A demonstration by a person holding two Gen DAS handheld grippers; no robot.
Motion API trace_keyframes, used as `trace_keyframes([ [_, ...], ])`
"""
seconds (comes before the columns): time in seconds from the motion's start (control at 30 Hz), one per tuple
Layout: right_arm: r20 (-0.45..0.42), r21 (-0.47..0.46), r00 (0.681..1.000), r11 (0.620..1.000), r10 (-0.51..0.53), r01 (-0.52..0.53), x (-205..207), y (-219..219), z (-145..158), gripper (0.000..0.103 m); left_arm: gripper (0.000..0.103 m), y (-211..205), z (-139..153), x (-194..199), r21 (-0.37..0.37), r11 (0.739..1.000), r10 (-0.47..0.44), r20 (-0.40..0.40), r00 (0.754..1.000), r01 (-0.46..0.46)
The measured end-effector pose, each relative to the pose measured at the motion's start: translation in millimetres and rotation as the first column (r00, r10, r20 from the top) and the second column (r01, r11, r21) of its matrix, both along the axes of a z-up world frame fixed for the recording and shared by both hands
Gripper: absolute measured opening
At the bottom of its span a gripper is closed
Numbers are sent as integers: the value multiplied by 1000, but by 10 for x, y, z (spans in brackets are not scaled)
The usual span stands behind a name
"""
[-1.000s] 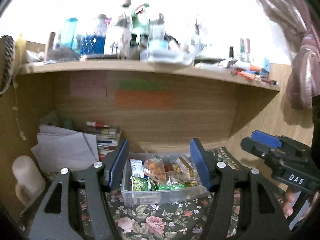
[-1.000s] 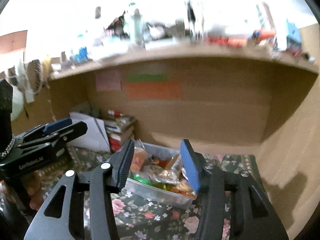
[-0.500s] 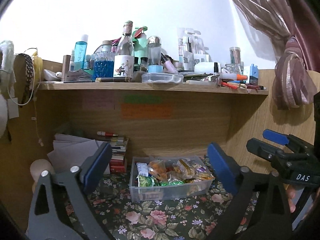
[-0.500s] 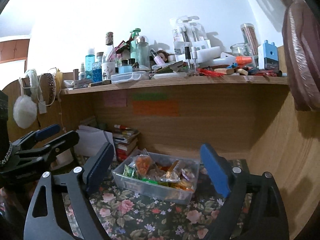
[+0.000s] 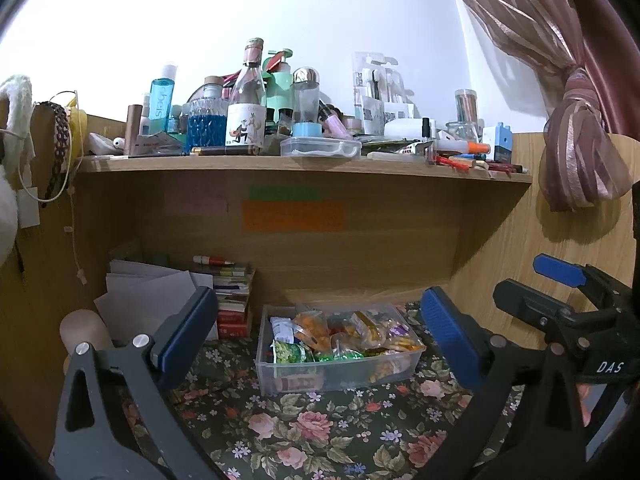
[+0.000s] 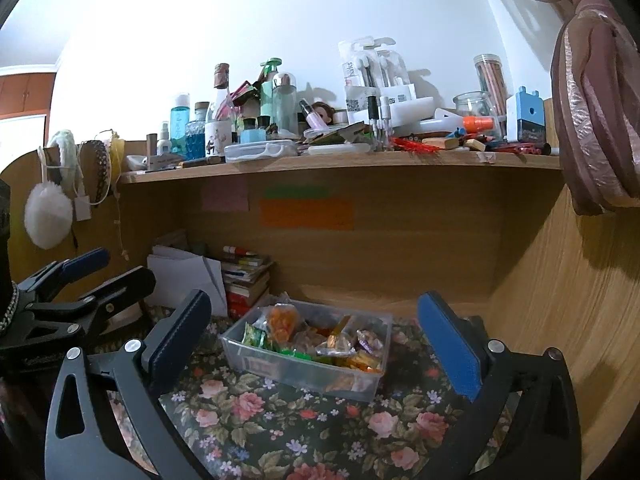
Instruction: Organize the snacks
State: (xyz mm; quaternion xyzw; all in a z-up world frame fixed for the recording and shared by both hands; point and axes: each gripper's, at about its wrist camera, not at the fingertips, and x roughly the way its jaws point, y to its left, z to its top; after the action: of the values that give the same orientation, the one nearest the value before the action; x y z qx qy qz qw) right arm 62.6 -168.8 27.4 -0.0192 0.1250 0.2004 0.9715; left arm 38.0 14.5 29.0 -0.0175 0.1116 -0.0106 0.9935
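Observation:
A clear plastic bin (image 5: 340,376) full of wrapped snacks (image 5: 340,336) sits on a floral cloth at the back of a wooden desk nook. My left gripper (image 5: 316,320) hangs in front of it, its jaws opening wide, nothing between the blue pads (image 5: 188,328). In the right wrist view the same bin (image 6: 296,372) and snacks (image 6: 312,336) lie ahead of my right gripper (image 6: 314,308), whose jaws are also opening and hold nothing. Each gripper is set back from the bin, not touching it.
A crowded shelf (image 5: 304,164) of bottles and jars runs overhead. Stacked books (image 5: 234,296) and loose papers (image 5: 152,292) stand left of the bin. A wooden side panel (image 6: 560,300) closes the right. A tied curtain (image 5: 576,168) hangs at the right. The floral cloth (image 5: 320,432) covers the desk.
Both grippers' jaws spread from around the bin to wide open. Both hands drew back from the bin, which now looks smaller and farther away.

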Motion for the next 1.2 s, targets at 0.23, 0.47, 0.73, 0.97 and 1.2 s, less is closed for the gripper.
trace_keyframes([
  [0.23, 0, 1, 1000, 1000, 1, -1, 8, -8, -1, 103, 103, -15, -8, 0, 0, 1000, 2, -1, 1000, -2],
  [0.47, -3, -1, 1000, 1000, -5, 5, 26, 0, -8, 103, 103, 17, -26, 24, -2, 1000, -8, -5, 1000, 8],
  [0.73, -6, 2, 1000, 1000, -6, 6, 46, -2, -14, 103, 103, 10, -35, 46, -1, 1000, -4, -8, 1000, 4],
  [0.97, -1, -1, 1000, 1000, -4, 4, 69, 6, -16, 103, 103, 13, -35, 59, 0, 1000, 2, -6, 1000, -2],
  [1.2, -5, 8, 1000, 1000, 5, -5, 84, 15, -13, 103, 103, 10, -25, 61, 2, 1000, 15, -2, 1000, -15],
])
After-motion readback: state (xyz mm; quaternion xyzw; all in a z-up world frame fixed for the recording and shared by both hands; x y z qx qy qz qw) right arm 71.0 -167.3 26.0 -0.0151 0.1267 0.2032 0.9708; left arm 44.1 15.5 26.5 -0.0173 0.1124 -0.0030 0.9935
